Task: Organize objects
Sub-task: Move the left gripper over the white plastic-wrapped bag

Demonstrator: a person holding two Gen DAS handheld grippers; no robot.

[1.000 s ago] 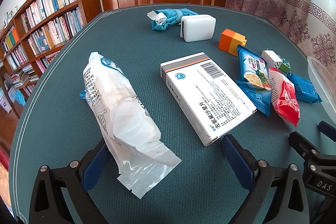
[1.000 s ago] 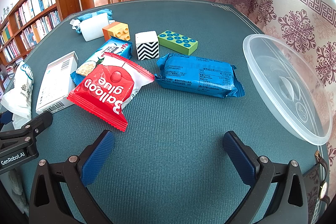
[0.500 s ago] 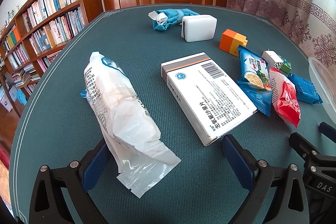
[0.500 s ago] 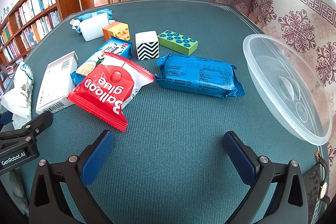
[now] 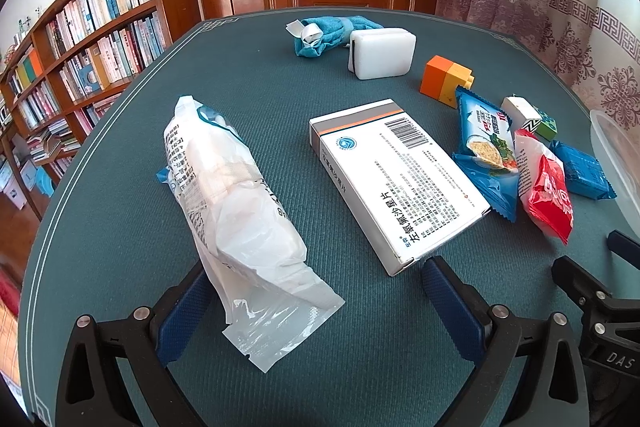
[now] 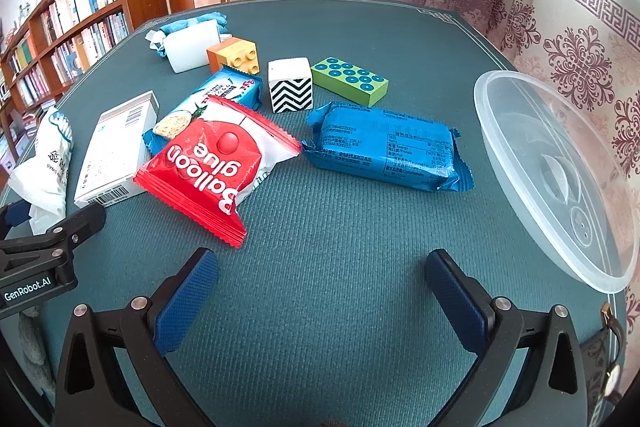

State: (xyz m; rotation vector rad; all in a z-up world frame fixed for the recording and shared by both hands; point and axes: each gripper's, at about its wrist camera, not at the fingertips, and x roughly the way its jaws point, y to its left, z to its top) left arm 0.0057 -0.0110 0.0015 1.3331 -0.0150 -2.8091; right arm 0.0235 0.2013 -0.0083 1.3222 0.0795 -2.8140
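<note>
My left gripper (image 5: pixel 316 301) is open near the table's front edge; the tail of a white plastic bag (image 5: pixel 236 211) lies between its fingers. Right of the bag lies a white medicine box (image 5: pixel 396 175). My right gripper (image 6: pixel 320 291) is open over bare cloth, holding nothing. Ahead of it lie a red "Balloon glue" packet (image 6: pixel 216 163), a blue wrapped bar (image 6: pixel 388 147), a blue cracker packet (image 6: pixel 212 99), a zigzag cube (image 6: pixel 291 90), a green dotted block (image 6: pixel 350 81) and an orange-yellow brick (image 6: pixel 233 54).
A clear plastic bowl (image 6: pixel 560 171) sits at the table's right edge. A white sponge block (image 5: pixel 382 53) and a teal cloth (image 5: pixel 324 31) lie at the back. The green table (image 6: pixel 360 327) has a bookshelf (image 5: pixel 80 43) left and a door behind.
</note>
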